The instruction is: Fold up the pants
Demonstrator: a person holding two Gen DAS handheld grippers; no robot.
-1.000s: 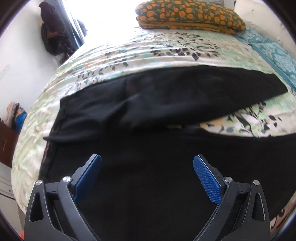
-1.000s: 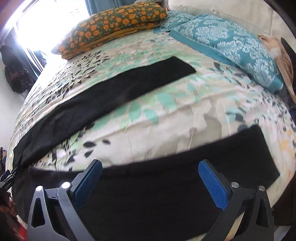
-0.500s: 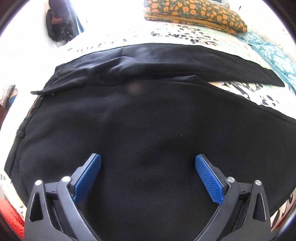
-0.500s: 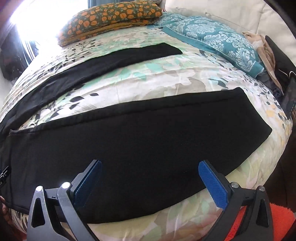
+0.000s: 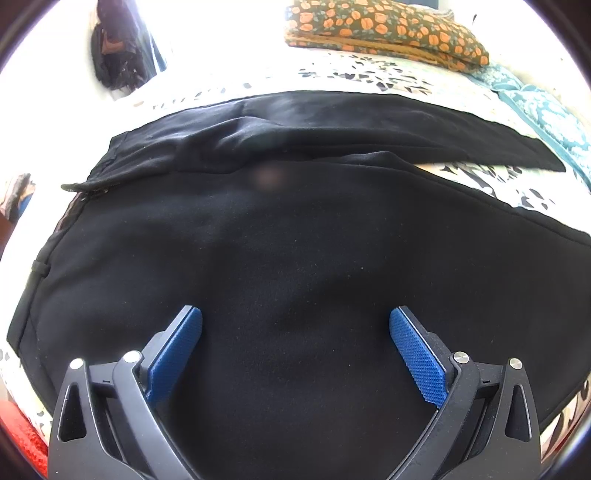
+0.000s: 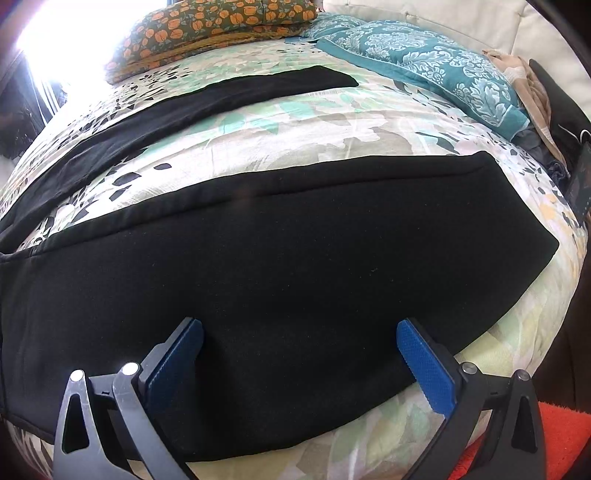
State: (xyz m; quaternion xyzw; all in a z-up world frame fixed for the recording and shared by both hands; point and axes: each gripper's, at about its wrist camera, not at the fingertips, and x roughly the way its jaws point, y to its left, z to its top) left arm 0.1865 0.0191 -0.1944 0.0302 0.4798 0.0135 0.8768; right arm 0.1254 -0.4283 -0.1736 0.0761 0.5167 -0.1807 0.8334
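Black pants (image 5: 295, 229) lie spread flat on a floral bedspread (image 6: 332, 122), legs apart in a V. In the left wrist view the waist and hip end fills the frame, the waistband (image 5: 48, 266) at the left. My left gripper (image 5: 295, 325) hovers open over the near leg's upper part, nothing between its blue pads. In the right wrist view the near leg (image 6: 295, 258) runs across to its cuff (image 6: 524, 206) at the right; the far leg (image 6: 207, 96) stretches behind. My right gripper (image 6: 299, 332) is open above the near leg's front edge.
An orange-patterned pillow (image 6: 210, 26) and a teal patterned pillow (image 6: 424, 62) lie at the head of the bed. Clothes are heaped at the right edge (image 6: 535, 96). An orange-red rug (image 6: 554, 435) shows below the bed's front edge. Dark items hang by the bright window (image 5: 118, 48).
Both grippers have drawn back toward the bed's front edge and tilted down, so the near leg now fills more of each view. Both stay open.
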